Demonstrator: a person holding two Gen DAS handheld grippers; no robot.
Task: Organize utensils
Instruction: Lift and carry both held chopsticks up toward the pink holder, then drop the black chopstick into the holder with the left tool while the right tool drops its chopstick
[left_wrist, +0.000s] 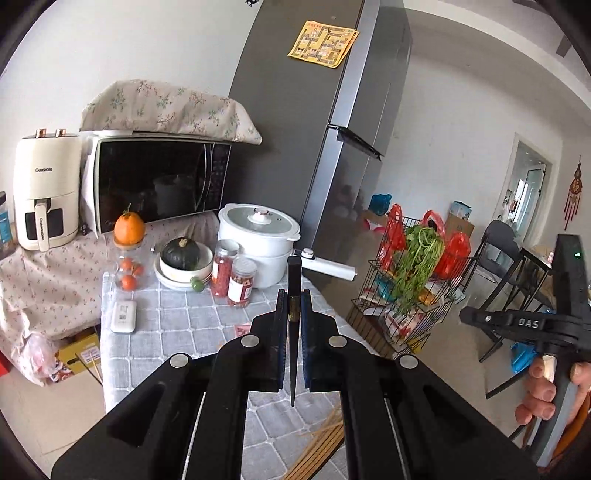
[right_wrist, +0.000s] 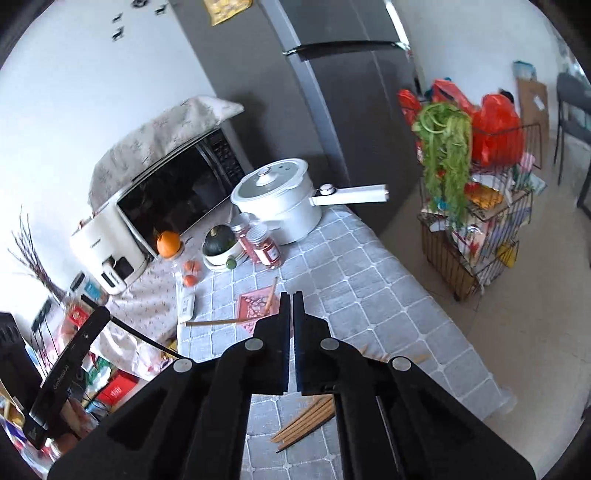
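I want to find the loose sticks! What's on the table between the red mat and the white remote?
One wooden chopstick lies flat on the tablecloth, between the red mat and the white remote, its far end against the mat. The right wrist view shows it.

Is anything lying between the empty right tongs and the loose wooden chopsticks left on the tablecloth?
Nothing visible blocks them. The right tongs are shut with nothing between them, above the grey tablecloth. The chopstick pile and the single chopsticks lie uncovered. The left tongs hold a dark chopstick off to the side.
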